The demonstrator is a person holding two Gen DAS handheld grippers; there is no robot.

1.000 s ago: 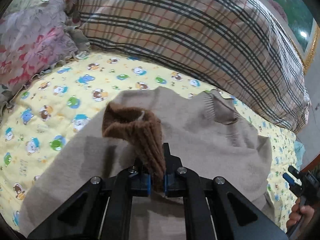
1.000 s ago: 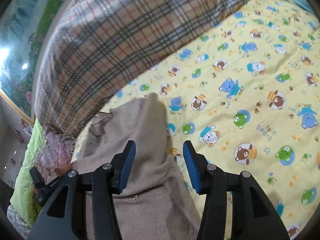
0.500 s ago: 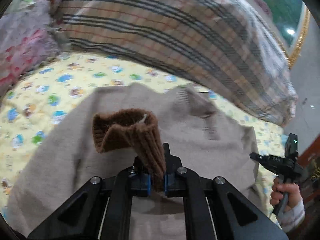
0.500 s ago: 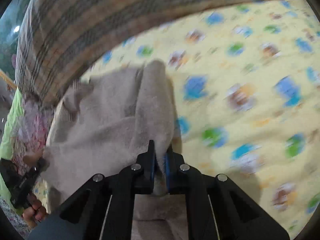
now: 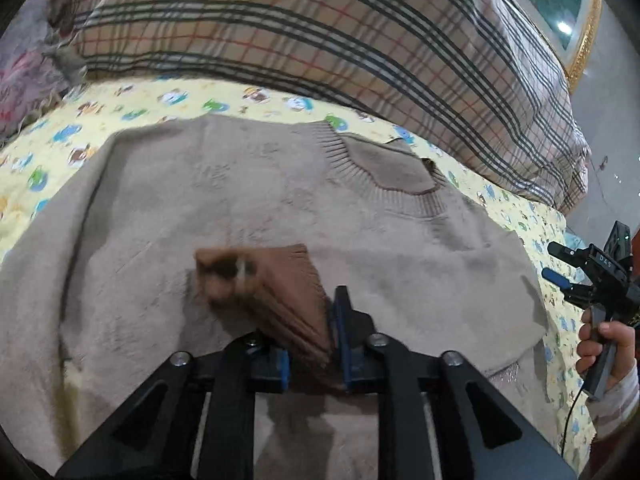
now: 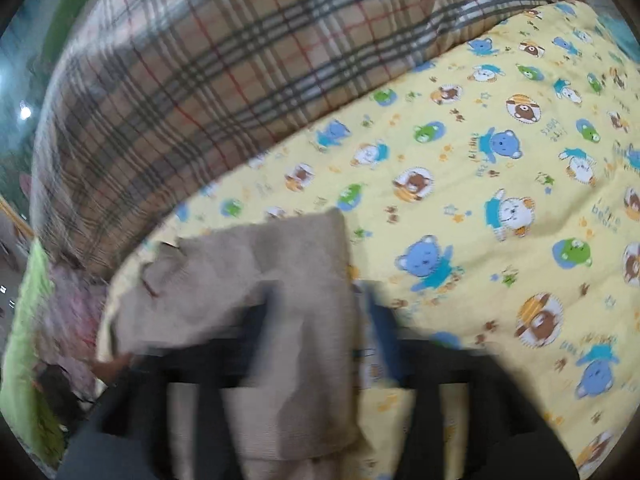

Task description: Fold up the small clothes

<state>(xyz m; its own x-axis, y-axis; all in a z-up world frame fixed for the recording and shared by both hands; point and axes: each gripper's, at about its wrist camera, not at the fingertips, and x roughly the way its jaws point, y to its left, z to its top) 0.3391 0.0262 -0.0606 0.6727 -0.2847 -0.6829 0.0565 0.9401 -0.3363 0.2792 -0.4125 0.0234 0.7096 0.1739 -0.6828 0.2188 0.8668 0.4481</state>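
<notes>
Yellow bear-print bedding (image 5: pixel 192 98) carries a beige sweater (image 5: pixel 280 200) spread flat, with a plaid quilt (image 5: pixel 320 32) far behind. Near centre, the left gripper (image 5: pixel 308 342) has its jaws parted around the brown ribbed cuff (image 5: pixel 288 300). From the right wrist view, the blurred right gripper (image 6: pixel 328 320) stands open, jaws straddling the sweater's near edge (image 6: pixel 280 280).

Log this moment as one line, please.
left gripper: open, brown cuff between fingers | right gripper: open, blurred | beige sweater: flat on bedsheet
</notes>
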